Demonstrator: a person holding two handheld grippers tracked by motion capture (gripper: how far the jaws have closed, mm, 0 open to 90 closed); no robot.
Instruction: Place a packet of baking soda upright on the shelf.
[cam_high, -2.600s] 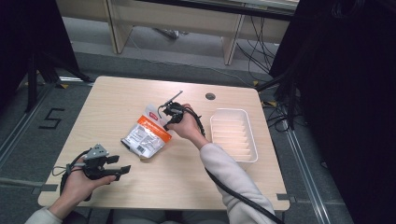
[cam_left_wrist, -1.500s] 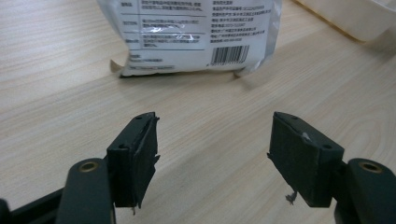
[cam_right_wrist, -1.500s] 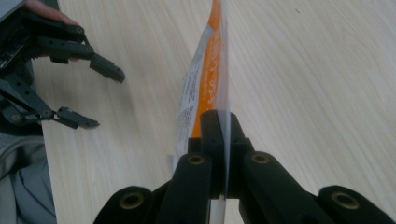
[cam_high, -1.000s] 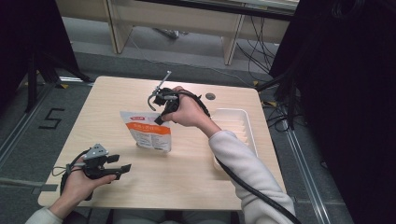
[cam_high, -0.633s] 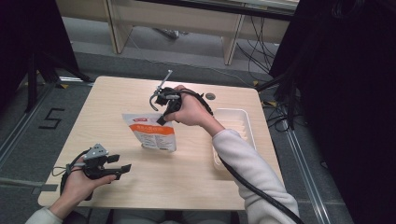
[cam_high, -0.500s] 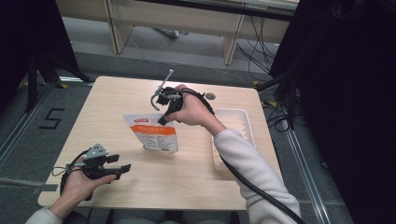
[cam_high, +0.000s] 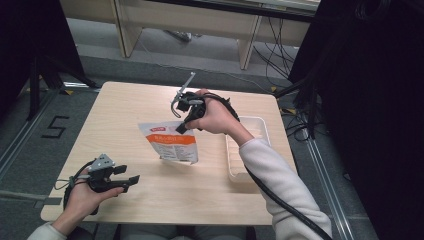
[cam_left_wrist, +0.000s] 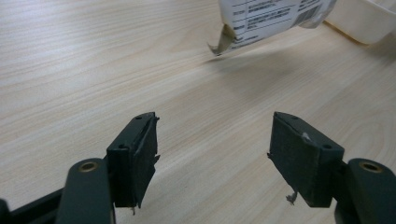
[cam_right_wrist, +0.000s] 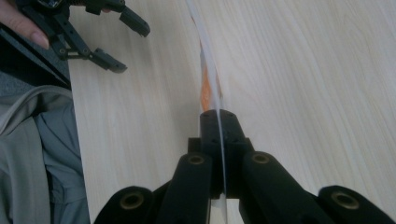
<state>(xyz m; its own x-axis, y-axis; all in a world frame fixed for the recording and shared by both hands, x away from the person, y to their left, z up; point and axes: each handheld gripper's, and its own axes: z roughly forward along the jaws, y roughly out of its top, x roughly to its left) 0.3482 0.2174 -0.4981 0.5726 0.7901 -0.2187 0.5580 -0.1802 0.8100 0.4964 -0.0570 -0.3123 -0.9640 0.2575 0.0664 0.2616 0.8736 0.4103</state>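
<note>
An orange and white pouch (cam_high: 170, 142) hangs above the middle of the table, held by its top edge in my right gripper (cam_high: 181, 127), which is shut on it. In the right gripper view the pouch (cam_right_wrist: 208, 74) runs edge-on away from the closed jaws of the right gripper (cam_right_wrist: 218, 122). My left gripper (cam_high: 127, 177) rests near the table's front left, open and empty. In the left gripper view the left gripper (cam_left_wrist: 212, 154) shows wide-apart pads over bare wood, with the pouch's lower corner (cam_left_wrist: 271, 18) hanging farther off.
A white ribbed tray (cam_high: 264, 131) lies at the table's right side, behind my right forearm. A small dark round spot (cam_high: 224, 100) sits near the back edge. The wooden table (cam_high: 115, 115) has dark floor around it and cables at the right.
My right gripper has lifted the pouch off the table and carried it slightly right and up; the pouch now hangs upright. The left gripper has stayed put.
</note>
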